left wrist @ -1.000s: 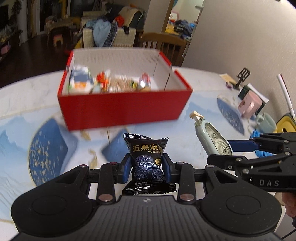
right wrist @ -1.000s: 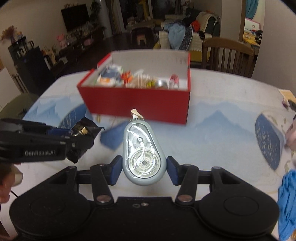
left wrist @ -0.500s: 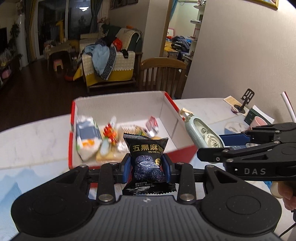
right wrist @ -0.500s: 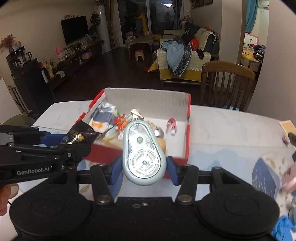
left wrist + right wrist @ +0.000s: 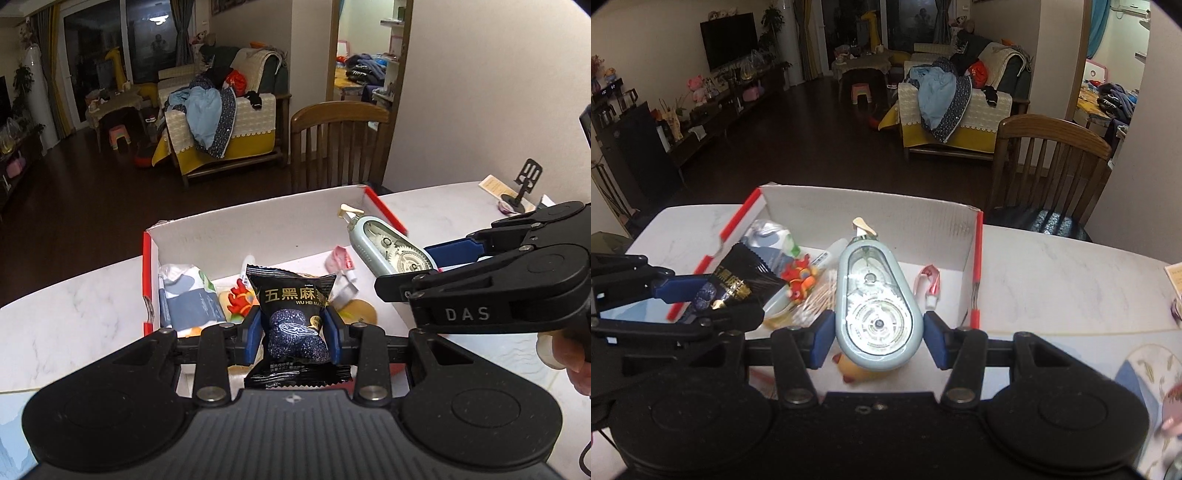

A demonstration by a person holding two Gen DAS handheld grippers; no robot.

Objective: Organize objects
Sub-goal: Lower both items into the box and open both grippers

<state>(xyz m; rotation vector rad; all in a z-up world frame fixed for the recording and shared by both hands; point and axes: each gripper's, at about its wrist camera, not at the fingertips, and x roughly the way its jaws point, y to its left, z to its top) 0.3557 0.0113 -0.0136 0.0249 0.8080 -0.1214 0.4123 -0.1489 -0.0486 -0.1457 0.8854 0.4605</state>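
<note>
My left gripper (image 5: 293, 334) is shut on a black snack packet (image 5: 291, 314) and holds it above the near-left part of the open red box (image 5: 258, 225). My right gripper (image 5: 875, 338) is shut on a pale blue correction-tape dispenser (image 5: 873, 295) and holds it above the middle of the same box (image 5: 871, 210). In the left wrist view the dispenser (image 5: 388, 247) hangs over the box's right side. In the right wrist view the packet (image 5: 735, 288) is over the box's left rim. The box holds a tissue pack (image 5: 188, 295), an orange toy (image 5: 799, 277), cotton swabs (image 5: 822, 299) and a small pink-white wrapper (image 5: 929, 282).
The box stands on a white marble-look table (image 5: 1052, 280). A wooden chair (image 5: 1052, 158) stands behind the table on the right. A black phone stand (image 5: 524, 184) and a paper note are at the table's far right. Blue patterned placemats (image 5: 1145, 373) lie near me.
Both grippers have risen and moved forward with their loads, from in front of the box to above its inside. Neither load was let go.
</note>
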